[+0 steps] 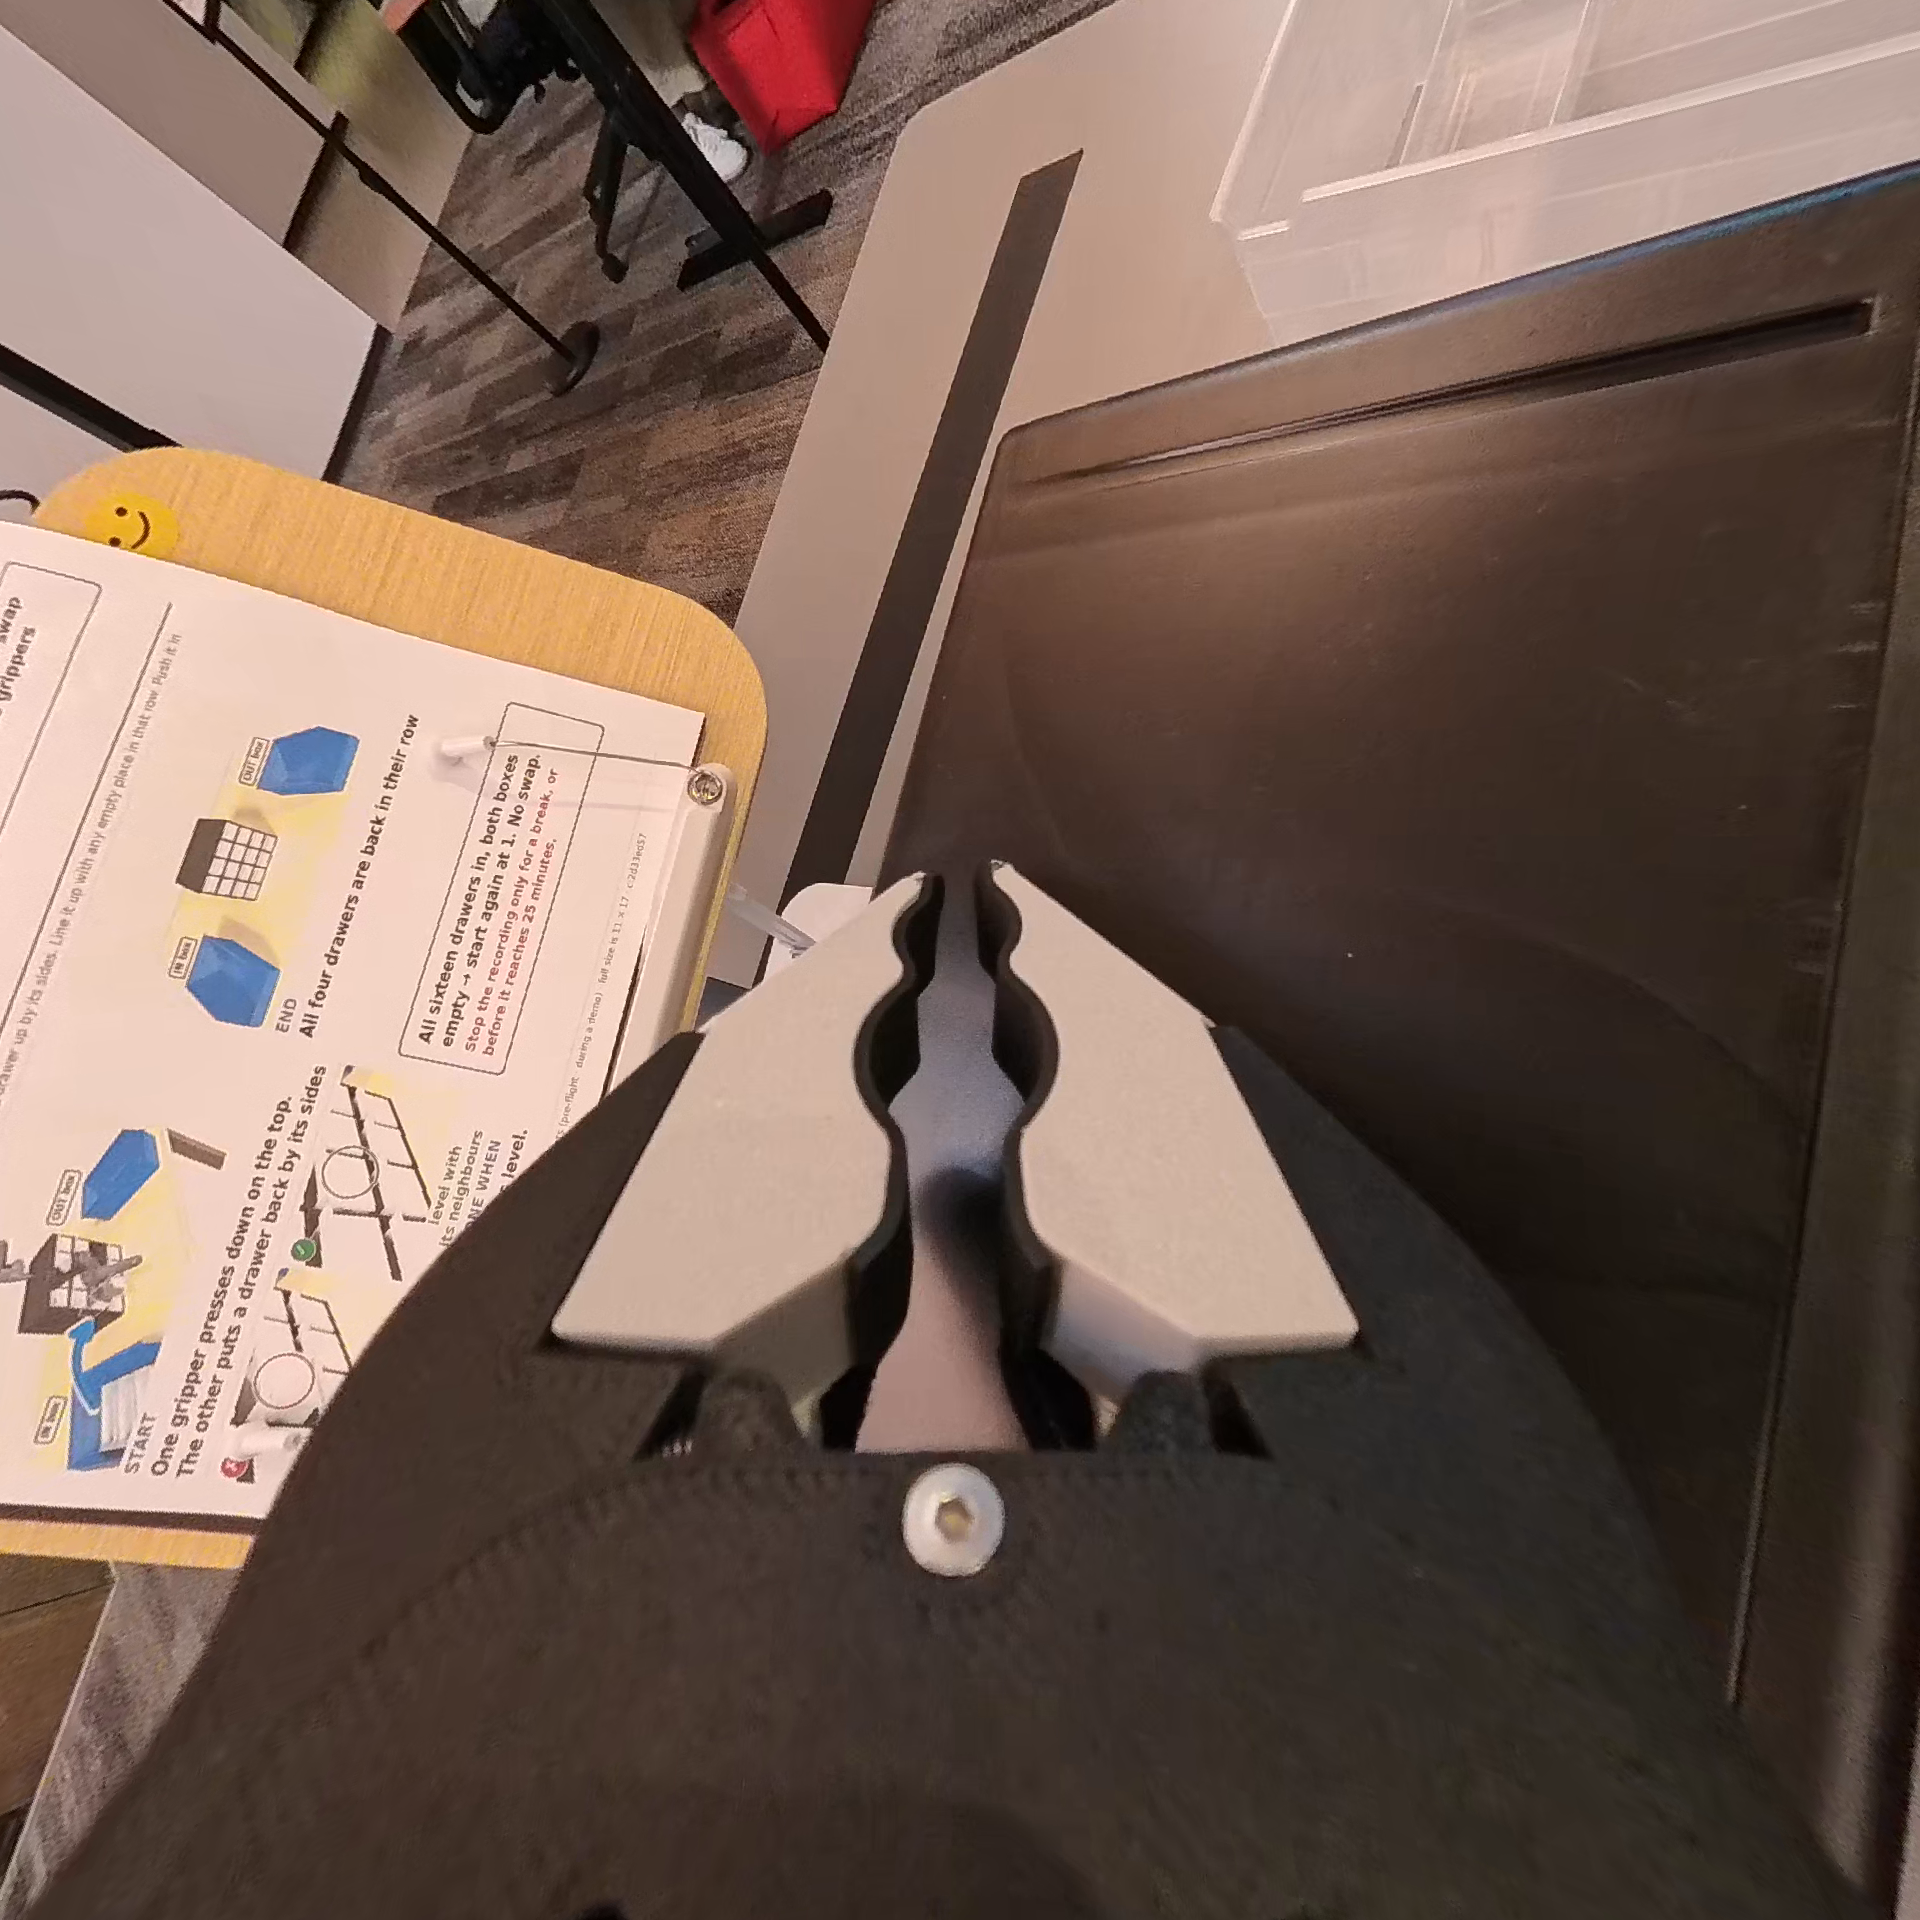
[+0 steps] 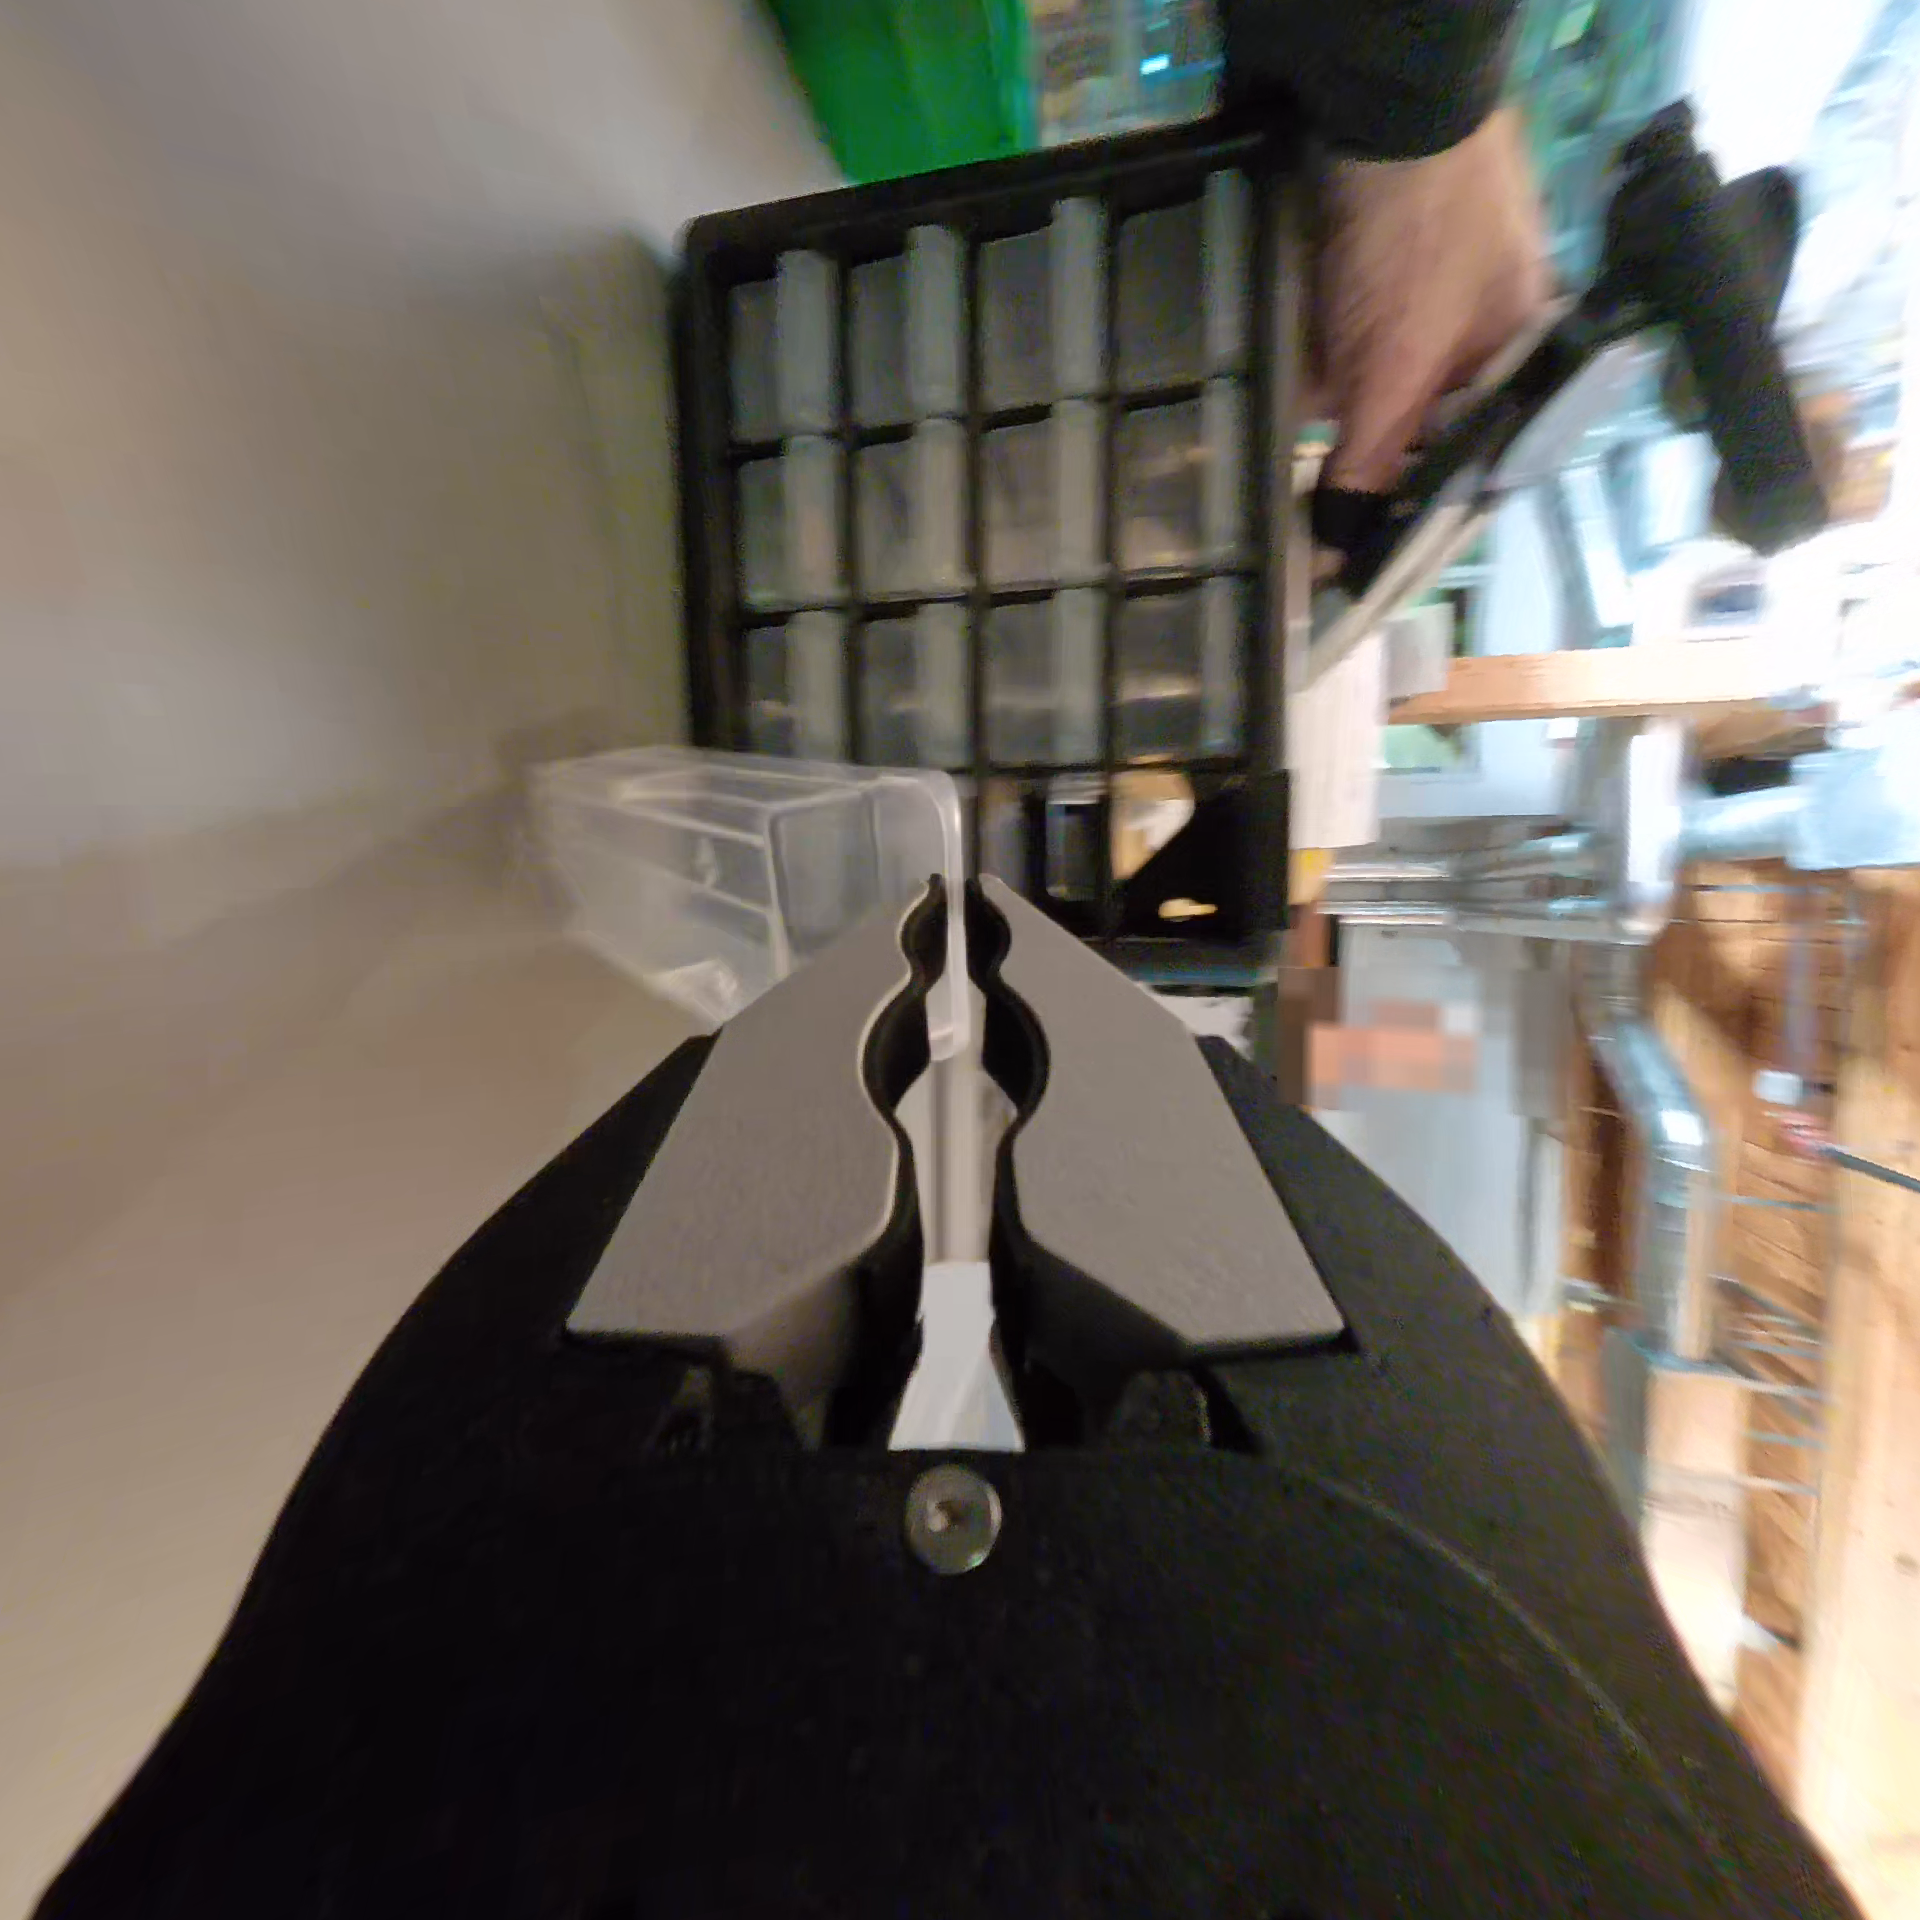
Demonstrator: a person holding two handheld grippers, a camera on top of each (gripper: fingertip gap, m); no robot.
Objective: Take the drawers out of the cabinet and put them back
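Clear drawer (image 2: 727, 883) out of black cabinet (image 2: 977, 488)

Right tongs (image 2: 958, 883) nearly shut, pinching drawer's front lip; draw straight and level. Left tongs (image 1: 961, 875) nearly shut, empty, pressing cabinet top.

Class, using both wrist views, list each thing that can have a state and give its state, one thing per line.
Right tool: shut on the front lip of a clear drawer.
Clear drawer: out of the cabinet, held by the right tool.
Cabinet: most slots hold drawers; at least one slot in the row nearest the tool is empty.
Left tool: shut, holding nothing, resting by the cabinet's top.
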